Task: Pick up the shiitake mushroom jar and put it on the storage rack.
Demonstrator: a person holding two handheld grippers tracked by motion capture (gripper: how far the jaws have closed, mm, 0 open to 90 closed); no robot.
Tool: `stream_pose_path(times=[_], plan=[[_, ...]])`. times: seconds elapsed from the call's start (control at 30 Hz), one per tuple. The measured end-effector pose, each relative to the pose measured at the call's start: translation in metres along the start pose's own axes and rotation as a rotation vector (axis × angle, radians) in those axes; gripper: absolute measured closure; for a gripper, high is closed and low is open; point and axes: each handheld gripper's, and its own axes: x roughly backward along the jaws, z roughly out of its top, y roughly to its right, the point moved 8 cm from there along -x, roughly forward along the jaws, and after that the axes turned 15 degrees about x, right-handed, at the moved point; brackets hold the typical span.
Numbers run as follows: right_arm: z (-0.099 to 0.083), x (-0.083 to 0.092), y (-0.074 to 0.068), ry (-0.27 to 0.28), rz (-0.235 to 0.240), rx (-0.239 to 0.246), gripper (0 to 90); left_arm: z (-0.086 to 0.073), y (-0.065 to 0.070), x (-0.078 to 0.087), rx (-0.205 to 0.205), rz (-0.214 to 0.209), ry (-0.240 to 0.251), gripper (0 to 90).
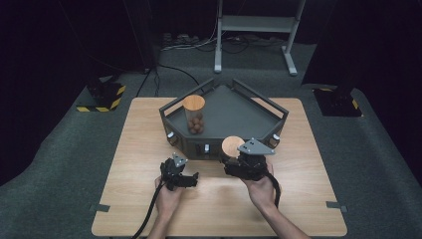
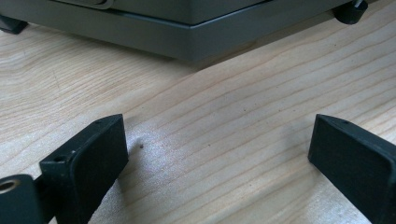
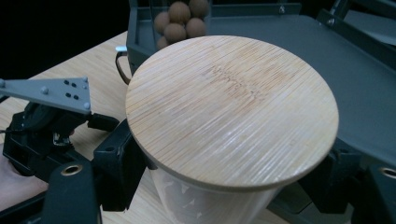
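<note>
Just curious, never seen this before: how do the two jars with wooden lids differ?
The jar in the tray stands free and holds brown balls; the jar in the right gripper is clamped between the jaws, in front of the tray, contents not visible. Both are clear with round wooden lids.

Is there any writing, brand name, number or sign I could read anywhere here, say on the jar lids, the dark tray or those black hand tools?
None can be read: the wooden lid of the jar held in the right gripper shows plain grain, and the other jar, the grey tray, the left gripper and the table bear no visible lettering.
</note>
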Motion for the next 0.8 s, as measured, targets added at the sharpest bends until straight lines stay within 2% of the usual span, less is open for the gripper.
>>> stream_pose_path(times=[0.13,0.4,0.8], plan=[[0.009,0.002,0.010,0.017,0.037,-0.012,25.6,0.000,0.000,0.000,0.003,-0.001,0.002,4.6],[0.015,0.004,0.028,0.043,0.044,-0.015,25.5,0.000,0.000,0.000,0.003,0.000,0.002,4.7],[0.020,-0.008,0.046,0.018,0.054,-0.001,25.6,0.000,0.000,0.000,0.002,-0.001,0.002,4.6]])
